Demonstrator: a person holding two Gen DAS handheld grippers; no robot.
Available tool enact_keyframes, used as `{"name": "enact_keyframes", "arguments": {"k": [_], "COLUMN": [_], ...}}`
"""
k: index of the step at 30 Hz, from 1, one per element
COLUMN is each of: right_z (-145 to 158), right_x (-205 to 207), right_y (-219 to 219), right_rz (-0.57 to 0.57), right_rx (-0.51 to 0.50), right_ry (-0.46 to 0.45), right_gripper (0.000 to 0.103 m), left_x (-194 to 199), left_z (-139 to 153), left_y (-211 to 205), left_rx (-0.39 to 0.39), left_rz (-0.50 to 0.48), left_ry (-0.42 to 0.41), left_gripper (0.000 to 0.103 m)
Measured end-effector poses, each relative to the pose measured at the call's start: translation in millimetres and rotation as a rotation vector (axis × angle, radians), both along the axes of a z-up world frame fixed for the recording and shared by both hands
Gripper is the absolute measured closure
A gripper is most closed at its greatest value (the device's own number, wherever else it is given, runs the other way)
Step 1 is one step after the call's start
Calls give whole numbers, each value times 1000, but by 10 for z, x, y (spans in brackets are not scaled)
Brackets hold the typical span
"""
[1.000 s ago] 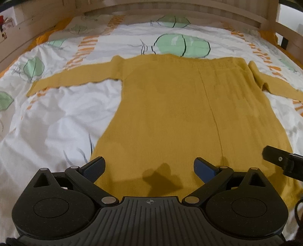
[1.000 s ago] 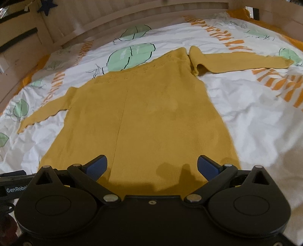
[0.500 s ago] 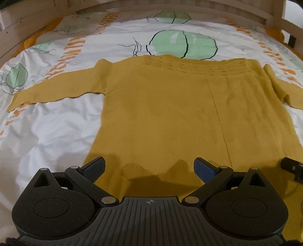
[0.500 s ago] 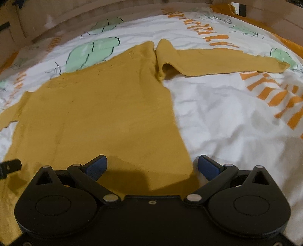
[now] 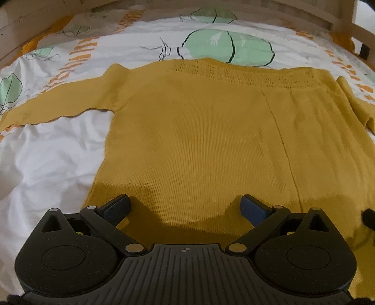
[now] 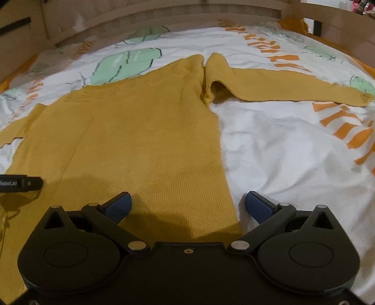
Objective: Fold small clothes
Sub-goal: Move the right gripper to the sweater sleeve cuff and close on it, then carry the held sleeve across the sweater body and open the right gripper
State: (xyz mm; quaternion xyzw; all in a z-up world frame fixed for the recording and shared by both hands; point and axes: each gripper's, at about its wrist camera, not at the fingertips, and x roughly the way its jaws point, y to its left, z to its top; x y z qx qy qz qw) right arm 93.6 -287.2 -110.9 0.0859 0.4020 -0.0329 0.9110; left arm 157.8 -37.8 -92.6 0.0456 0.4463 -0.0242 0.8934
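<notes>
We see a mustard-yellow knit sweater [image 5: 199,131], plain ribbed, with rows of small eyelet holes across its far yoke; the bedsheet [image 5: 54,159] beneath is white, printed with pale green leaf shapes outlined in black and bands of orange dashes; our left gripper [image 5: 185,206] and right gripper [image 6: 188,204] are black, their pads [image 6: 119,206] blue.

White bedsheet [image 6: 293,145] lies bare beside the mustard sweater [image 5: 199,136] on both flanks, giving open passage. The wooden bed rail [image 6: 164,14] walls off the far side (the spread sleeves [image 6: 281,86] cross the sheet there).
</notes>
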Motion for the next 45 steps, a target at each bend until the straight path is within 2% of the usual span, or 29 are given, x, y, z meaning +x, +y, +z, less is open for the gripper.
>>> {"name": "enact_keyframes", "arguments": {"k": [5,9,11,14,19,21,23,27,32,35,41,43,45], "right_z": [44,119,225,437,815,856,833,661,386,294,235,204,185], "right_x": [55,116,173,254,438,560,704,914,1040,1014,1145,1179,1193], "right_y": [-78,-210,-385,-692,-1256,-1526,-1833,-2442,-2979,-3123,-3219,-3253,-3262], "right_rz": [67,90,55,-16,-138,-199,-263,-410,-565,-604,-625,-642,-652], "right_rx": [28,87,130,128,18,-21,-28,-9,56,128,163,176,168], "right_ry": [49,80,83,56,-8,-5,17,73,118,114,90,81,81], "right_gripper": [0,4,11,12,13,15,22,29,33,36,37,44,56], "left_x": [-76,-68,-51,-42,-40,-34,-24,-17,-13,-10,-7,-6,-6], "left_z": [-62,-57,-45,-50,-53,-56,-60,-70,-76,-78,-79,-82,-82], "left_y": [-22,-43,-46,-33,-24,-23,-23,-21,-26,-24,-20,-20,-20], "left_rx": [-2,7,4,5,5,6,7,8,12,11,8,7,7], "left_rz": [-3,-3,-4,-6,-6,-6,-6,-7,-7,-7,-4,-5,-5], "left_ry": [-69,-75,-69,-65,-54,-50,-45,-40,-39,-37,-35,-34,-34], "left_gripper": [0,0,0,0,0,0,0,0,0,0,0,0,0]}}
